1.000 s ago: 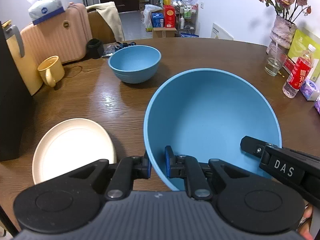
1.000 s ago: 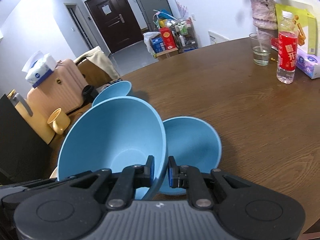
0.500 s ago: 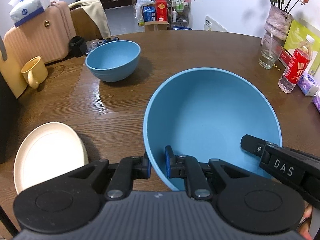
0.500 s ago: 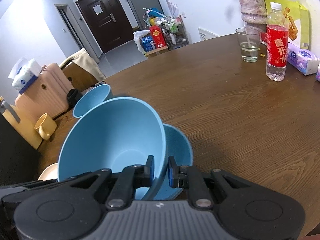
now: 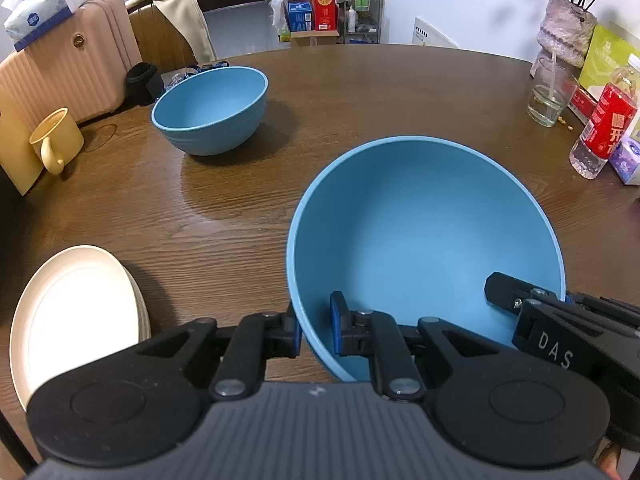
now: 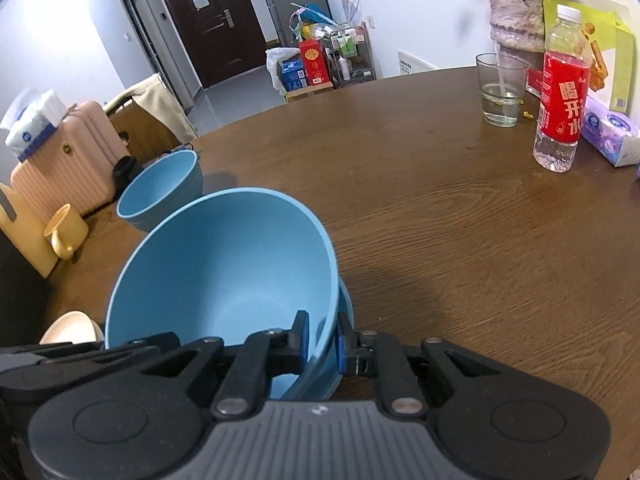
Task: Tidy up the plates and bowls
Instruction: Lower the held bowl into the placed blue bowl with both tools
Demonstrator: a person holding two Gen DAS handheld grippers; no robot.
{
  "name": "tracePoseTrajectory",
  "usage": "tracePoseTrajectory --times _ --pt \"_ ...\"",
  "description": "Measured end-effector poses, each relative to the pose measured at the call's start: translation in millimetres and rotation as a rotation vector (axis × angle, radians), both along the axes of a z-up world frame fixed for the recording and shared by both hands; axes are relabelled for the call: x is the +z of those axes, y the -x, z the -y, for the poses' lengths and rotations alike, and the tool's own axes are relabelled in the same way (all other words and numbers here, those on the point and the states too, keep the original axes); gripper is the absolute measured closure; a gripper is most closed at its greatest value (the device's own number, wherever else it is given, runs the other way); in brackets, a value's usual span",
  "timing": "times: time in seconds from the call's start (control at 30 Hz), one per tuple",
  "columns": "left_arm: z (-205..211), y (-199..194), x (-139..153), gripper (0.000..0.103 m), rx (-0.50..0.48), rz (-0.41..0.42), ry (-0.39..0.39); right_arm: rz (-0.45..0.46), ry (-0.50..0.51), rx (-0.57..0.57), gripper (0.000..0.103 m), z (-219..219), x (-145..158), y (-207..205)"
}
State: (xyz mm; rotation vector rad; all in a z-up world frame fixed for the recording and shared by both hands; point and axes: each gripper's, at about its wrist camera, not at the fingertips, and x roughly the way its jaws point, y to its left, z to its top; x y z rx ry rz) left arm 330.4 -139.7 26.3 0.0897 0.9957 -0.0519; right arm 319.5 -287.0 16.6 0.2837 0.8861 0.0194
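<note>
A large blue bowl (image 5: 424, 232) (image 6: 224, 272) is held tilted above the brown table by both grippers. My left gripper (image 5: 316, 328) is shut on its near rim, one pad inside and one outside. My right gripper (image 6: 322, 340) is shut on the rim at the other side. Under the held bowl sits a second blue bowl (image 6: 346, 304), of which only a sliver of rim shows; whether they touch I cannot tell. A third blue bowl (image 5: 212, 112) (image 6: 160, 188) stands at the back left. Stacked cream plates (image 5: 76, 316) (image 6: 68, 328) lie at the near left.
A yellow mug (image 5: 56, 140) stands at the table's left edge beside a pink suitcase (image 5: 80, 64). On the right are a glass (image 6: 500, 92), a red-label water bottle (image 6: 560, 112), a tissue pack (image 6: 608, 136) and a vase (image 6: 516, 12).
Both grippers have carried the large bowl down and over the second blue bowl, which now is almost wholly covered. The grips have not changed.
</note>
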Motion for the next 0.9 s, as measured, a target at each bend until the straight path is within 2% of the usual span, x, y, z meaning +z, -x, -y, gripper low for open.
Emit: tracePoseTrajectory --times 0.23,0.47,0.9 --pt "5 1 -1 0.088 -0.006 0.017 -0.027 0.008 0.041 0.016 0.09 -3 1 -2" --pt "15 5 -2 0.085 -0.023 0.027 -0.089 0.012 0.088 0.034 0.09 -7 3 0" --pt "15 4 -5 0.085 -0.039 0.039 -0.089 0.009 0.113 0.053 0.09 -8 3 -2"
